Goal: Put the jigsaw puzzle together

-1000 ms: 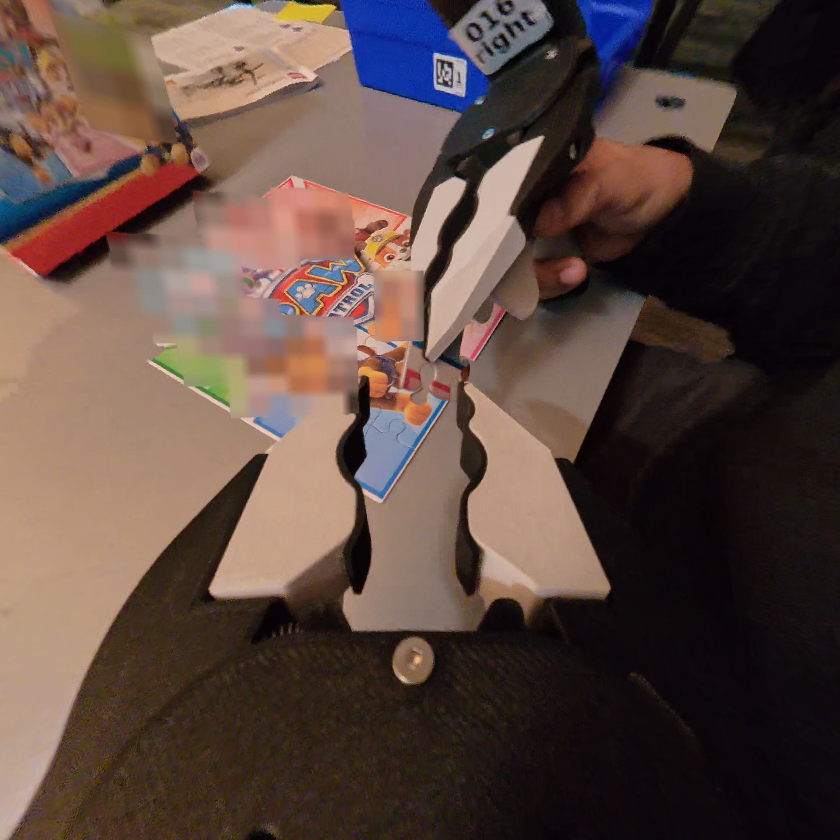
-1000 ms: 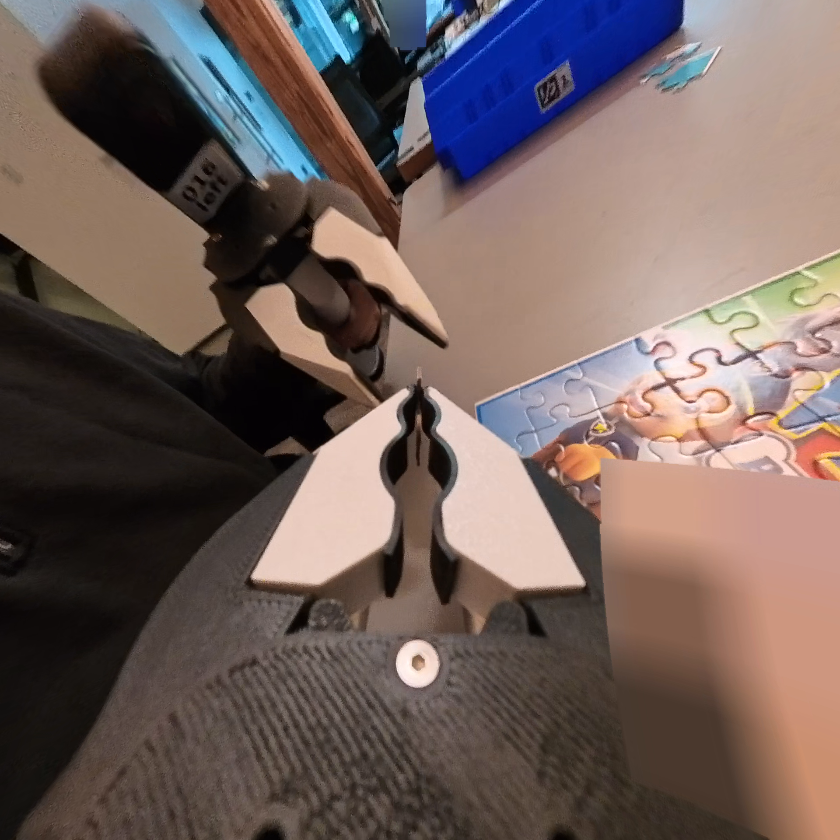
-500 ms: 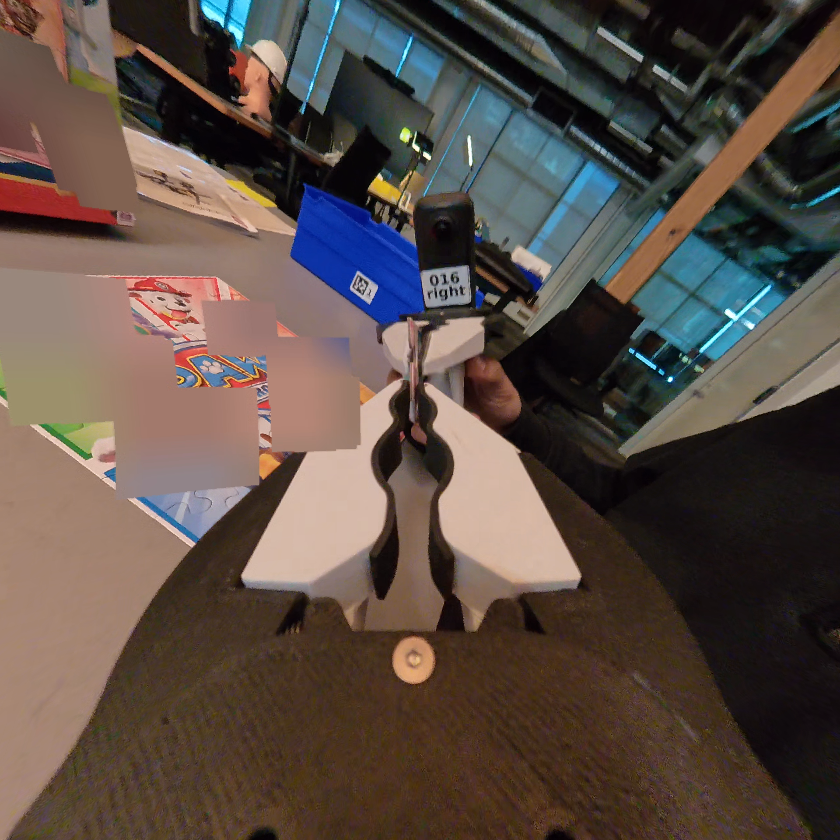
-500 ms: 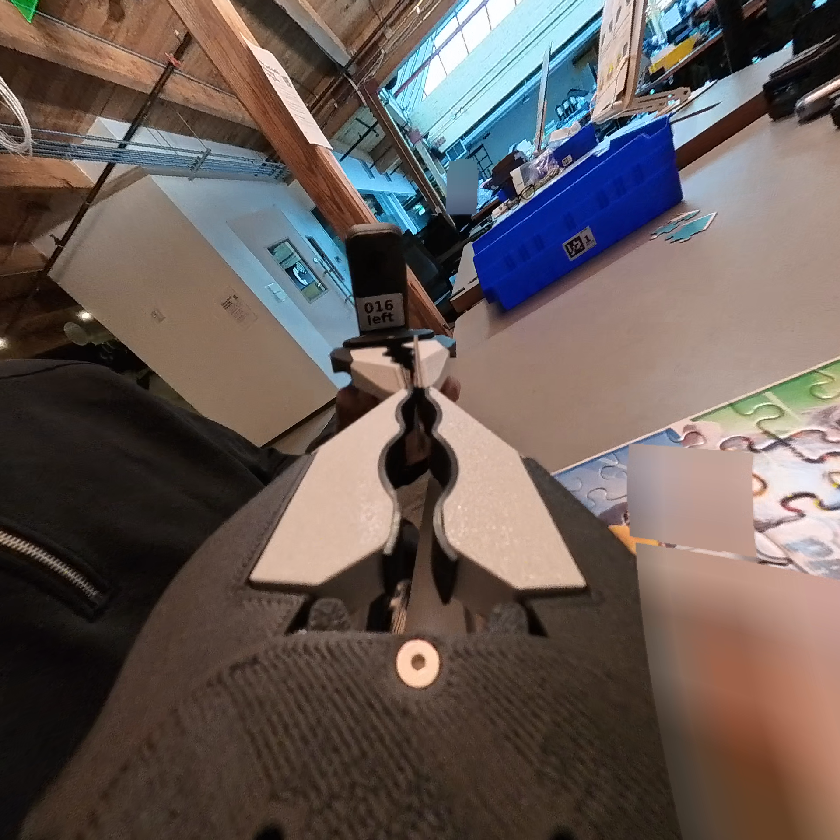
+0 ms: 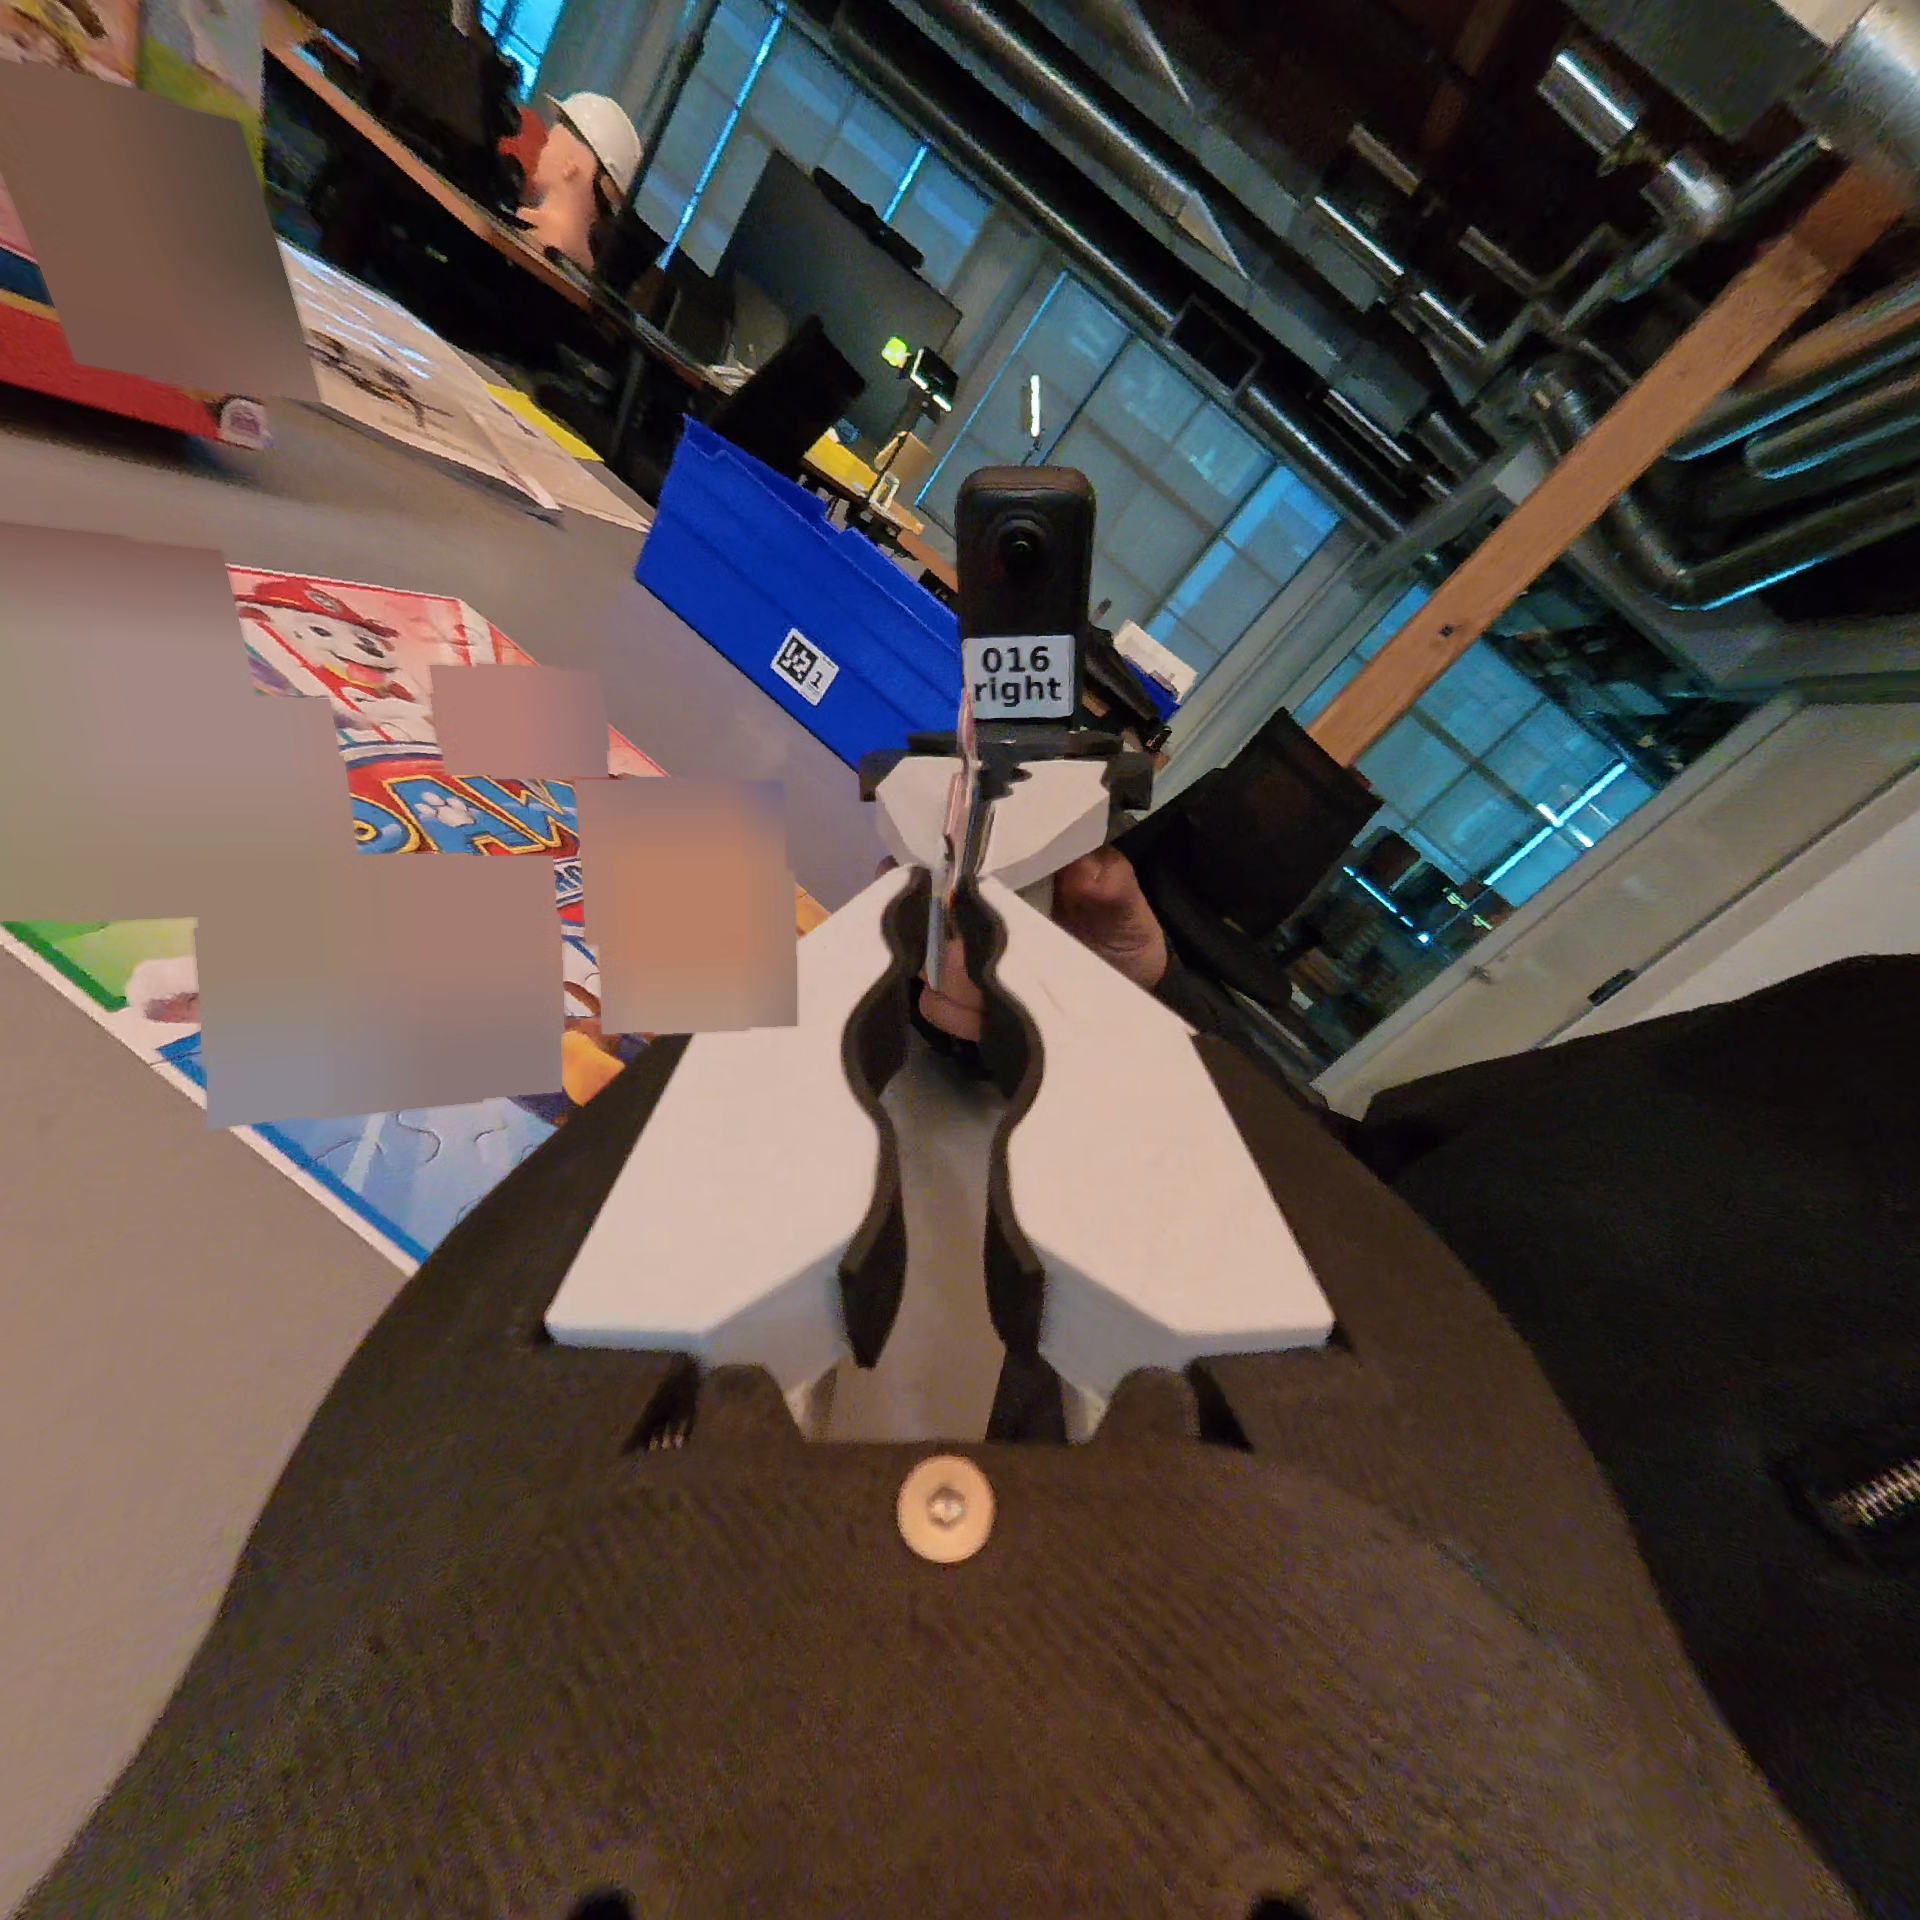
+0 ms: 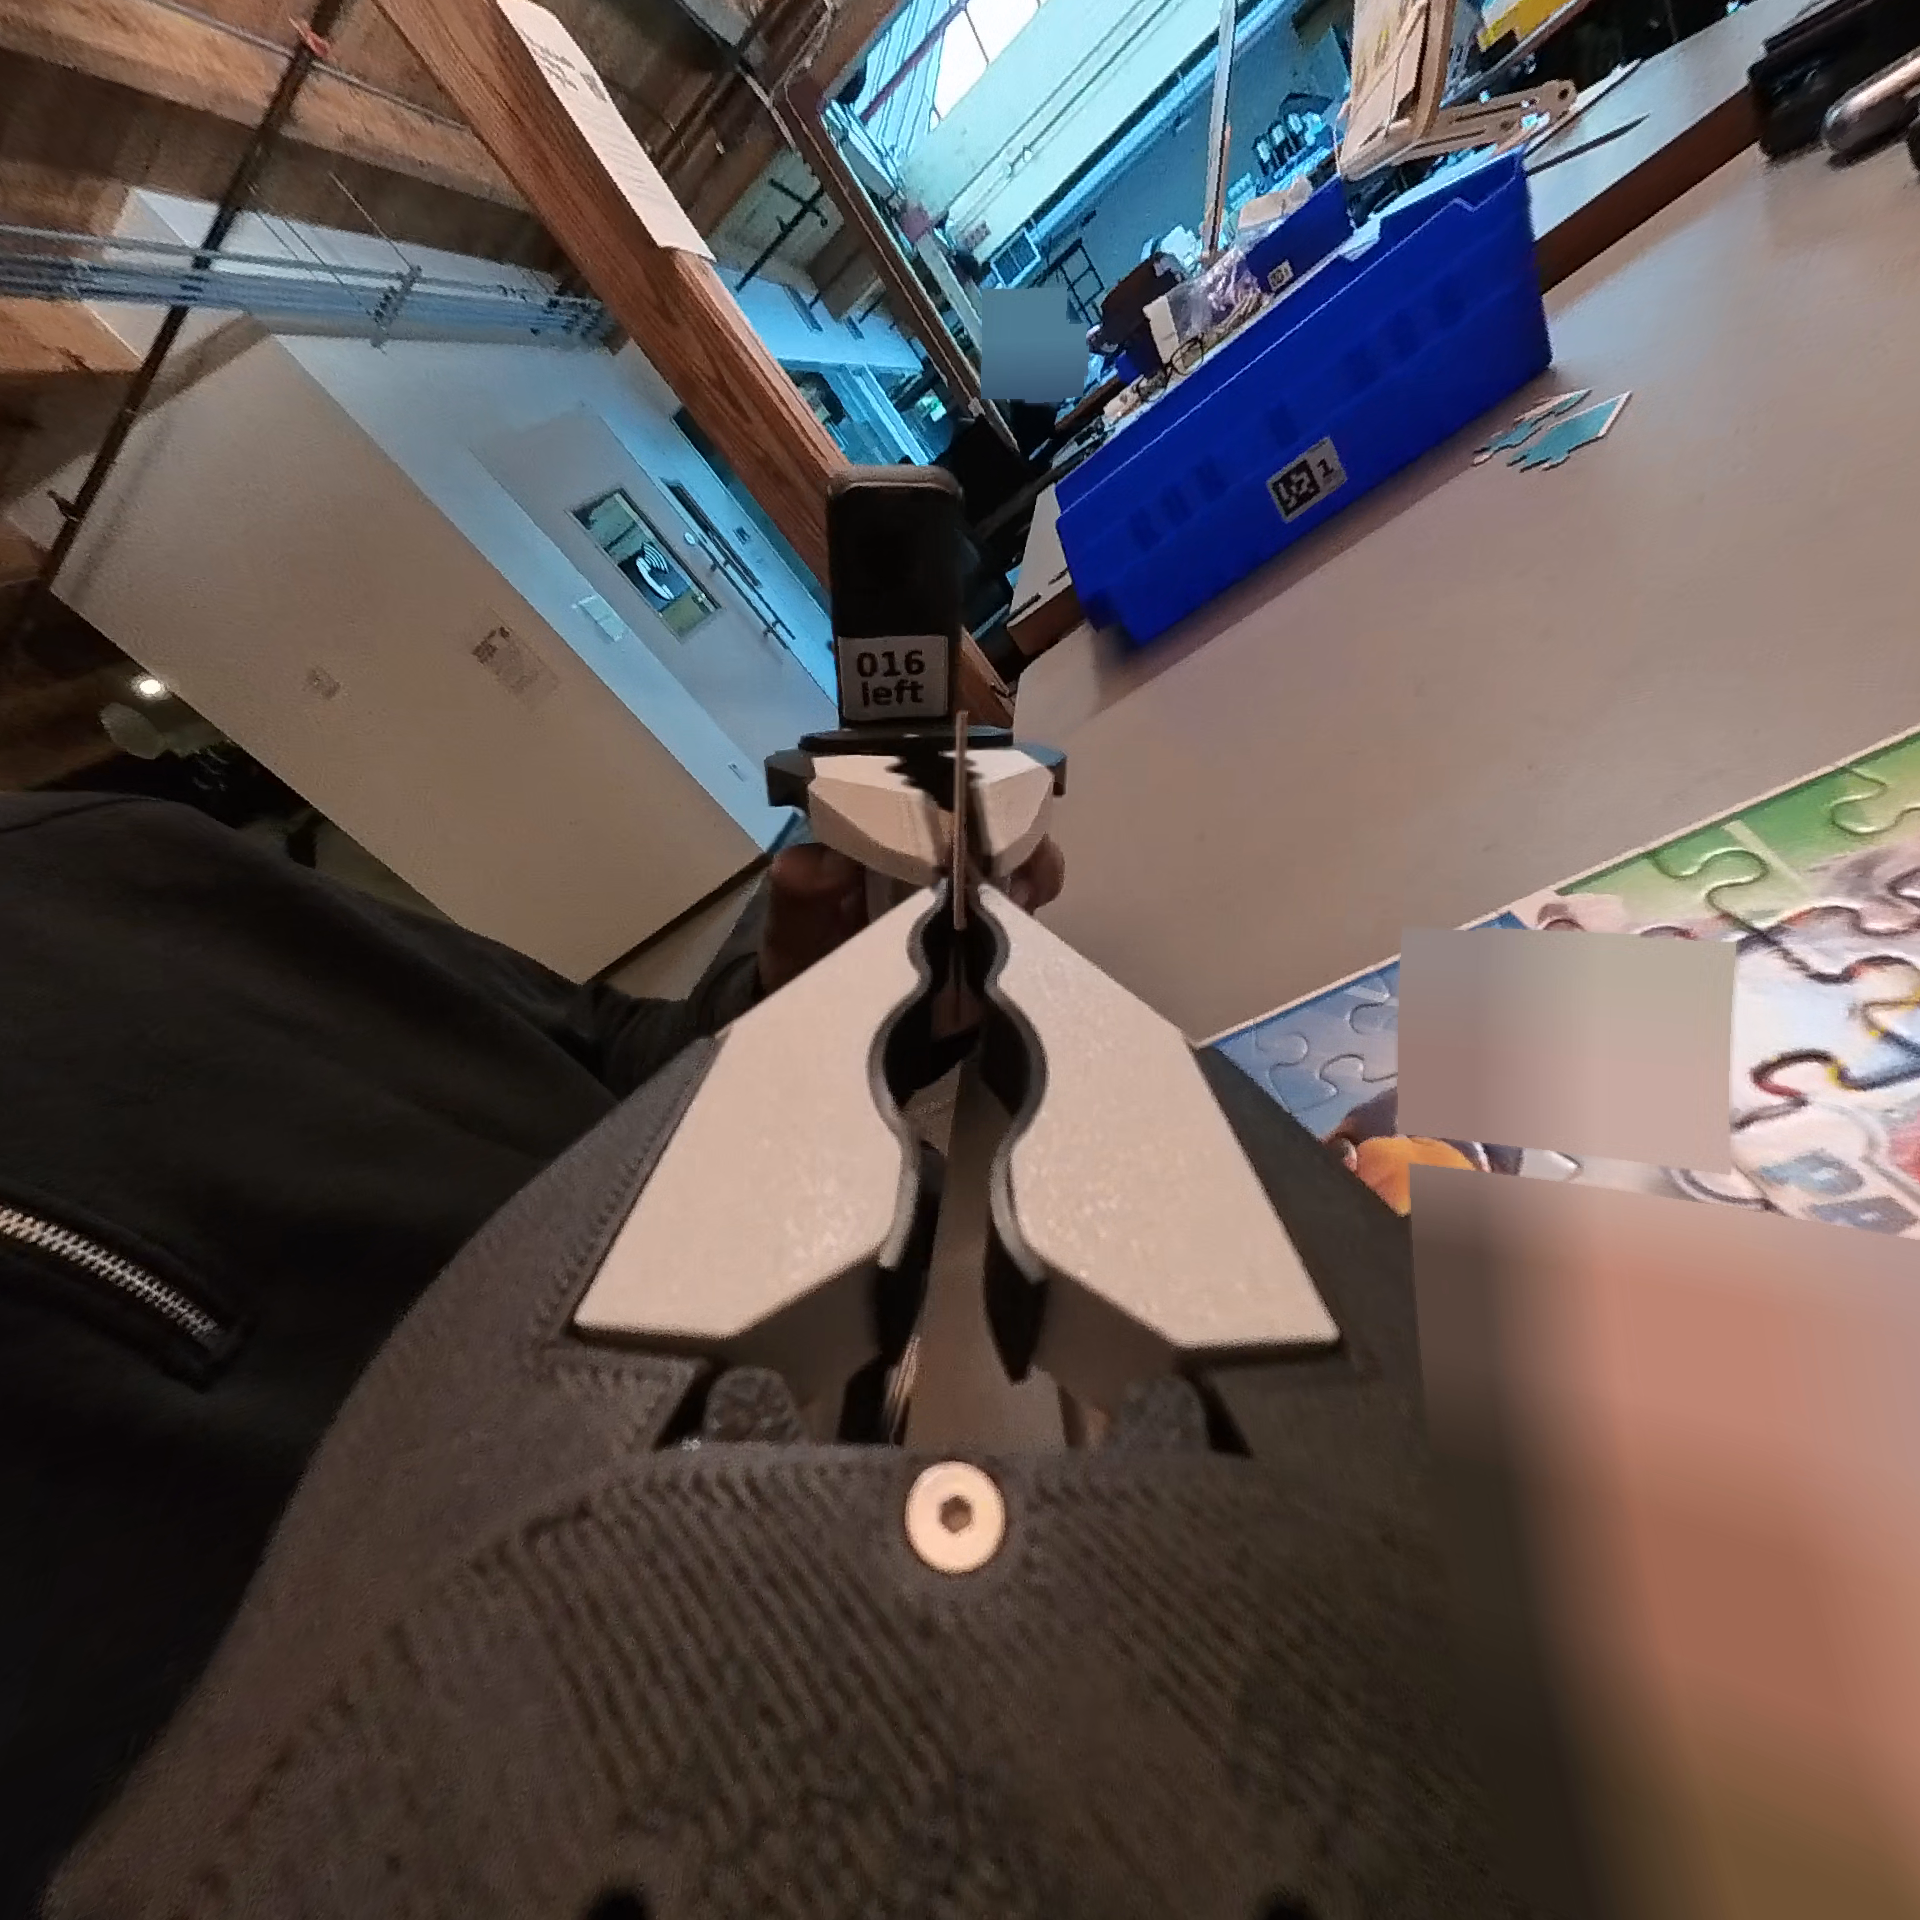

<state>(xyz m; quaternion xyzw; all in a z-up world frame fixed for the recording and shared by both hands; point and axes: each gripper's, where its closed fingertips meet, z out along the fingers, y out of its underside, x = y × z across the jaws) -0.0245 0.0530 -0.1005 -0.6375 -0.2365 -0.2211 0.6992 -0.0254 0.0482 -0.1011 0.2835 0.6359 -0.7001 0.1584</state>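
Currently both grippers raised tip to tip above the table point(image 6: 1351, 665). Left gripper point(image 5: 951, 899) and right gripper point(image 6: 961, 904) each pinched shut on the same thin jigsaw piece point(image 5: 961, 831), held edge-on between them. Assembled puzzle point(image 6: 1299, 1049) and blue bin point(image 6: 1299, 436) on the table beyond.

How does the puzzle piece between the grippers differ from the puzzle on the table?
The puzzle piece is single; the puzzle is many joined pieces. The piece is held edge-on in the air between the left gripper and right gripper; the puzzle lies flat on the table. Both are thin card.
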